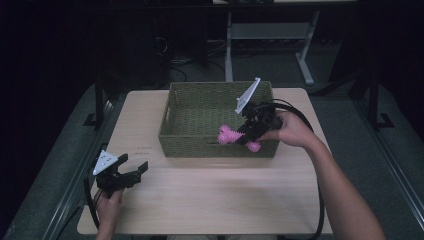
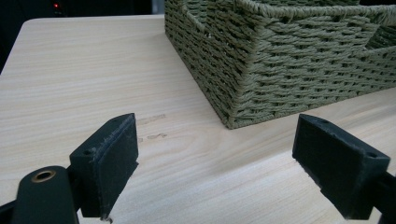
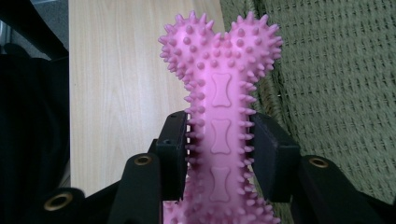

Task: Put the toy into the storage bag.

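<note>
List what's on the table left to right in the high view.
Left gripper, open, over bare table → woven basket → pink spiked bone toy at the basket's front-right → right gripper clamping it → right hand.

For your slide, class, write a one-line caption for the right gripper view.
Right gripper clamps a spiky pink bone toy by its shaft, above the woven basket and the table.

One desk (image 1: 210, 200), light wood. One woven green basket (image 1: 195, 135) on it. One pink spiky bone toy (image 1: 229, 135), single piece, two knobbed ends. Two tools: left tool (image 1: 134, 168) with its jaws wide apart over the bare desk, right tool (image 1: 246, 136) clamped on the toy's shaft at the basket's front wall. Two hands, one per tool. Two grey three-cornered plates, one on each tool. Two black cables.
</note>
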`<state>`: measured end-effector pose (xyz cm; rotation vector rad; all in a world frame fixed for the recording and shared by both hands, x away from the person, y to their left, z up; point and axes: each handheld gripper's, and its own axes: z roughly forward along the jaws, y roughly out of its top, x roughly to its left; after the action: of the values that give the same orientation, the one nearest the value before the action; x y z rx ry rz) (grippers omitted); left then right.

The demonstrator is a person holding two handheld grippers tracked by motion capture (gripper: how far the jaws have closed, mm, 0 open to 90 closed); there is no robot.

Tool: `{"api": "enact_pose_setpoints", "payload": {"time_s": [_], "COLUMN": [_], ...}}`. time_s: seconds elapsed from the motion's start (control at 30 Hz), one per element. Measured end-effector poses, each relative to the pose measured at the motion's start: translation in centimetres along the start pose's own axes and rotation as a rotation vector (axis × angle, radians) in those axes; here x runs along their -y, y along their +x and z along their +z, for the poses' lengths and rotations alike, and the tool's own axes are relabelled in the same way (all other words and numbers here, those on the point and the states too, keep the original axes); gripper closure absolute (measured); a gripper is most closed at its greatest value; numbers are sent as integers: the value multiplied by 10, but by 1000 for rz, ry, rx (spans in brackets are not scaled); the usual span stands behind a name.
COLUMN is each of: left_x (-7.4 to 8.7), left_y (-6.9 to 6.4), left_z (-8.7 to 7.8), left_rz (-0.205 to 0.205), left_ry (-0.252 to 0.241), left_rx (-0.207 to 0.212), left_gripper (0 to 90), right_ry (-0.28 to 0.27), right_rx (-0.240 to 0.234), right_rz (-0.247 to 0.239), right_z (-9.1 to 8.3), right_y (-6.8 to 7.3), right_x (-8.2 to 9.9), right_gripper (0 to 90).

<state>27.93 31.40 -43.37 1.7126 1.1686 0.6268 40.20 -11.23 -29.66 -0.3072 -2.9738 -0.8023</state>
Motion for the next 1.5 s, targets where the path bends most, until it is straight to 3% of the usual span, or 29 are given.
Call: {"api": "enact_pose_setpoints", "payload": {"time_s": [0.77, 1.5], "left_x": [0, 0], "left_y": [-1, -1], "left_z": [0, 0], "left_rz": [8, 8], "left_ry": [2, 4], "left_rx": [-2, 1], "left_gripper": [139, 138], "right_ry": [7, 10], "right_rx": [28, 22], "right_rz": [25, 88], "right_z": [-13, -4], "right_y": [-23, -61], "right_x": [-12, -5], "right_gripper": [581, 581]}}
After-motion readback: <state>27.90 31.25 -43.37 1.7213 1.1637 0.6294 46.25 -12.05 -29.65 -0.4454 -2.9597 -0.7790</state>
